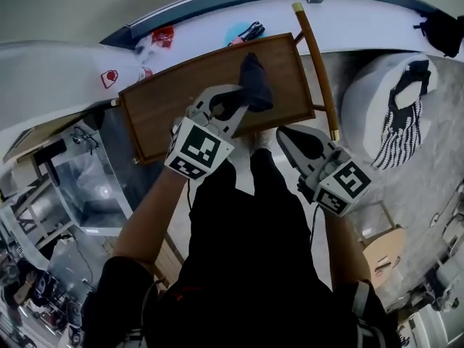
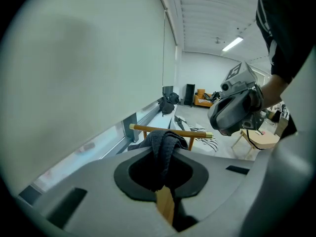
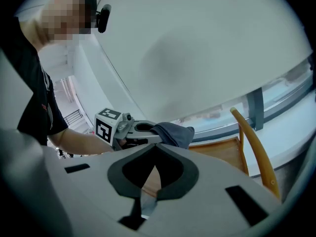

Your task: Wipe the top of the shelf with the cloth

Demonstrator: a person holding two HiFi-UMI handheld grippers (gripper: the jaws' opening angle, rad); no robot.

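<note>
Cloth (image 1: 254,82), dark, hangs pinched in the left claw (image 1: 235,107) over the wooden shelf top (image 1: 174,100); right claw (image 1: 286,135) closed, empty; wiping apparently starting, next needing a pressed sideways sweep.

shelf top (image 1: 174,96) lying bare left of cloth (image 1: 255,78), L gripper (image 1: 235,101) w/ cloth taking up right-centre, raised rim (image 1: 127,122) running round top, curved wooden rail (image 1: 317,64) blocking right side, R gripper (image 1: 288,138) hanging just off front edge, sill clutter (image 1: 163,36) sitting behind
</note>
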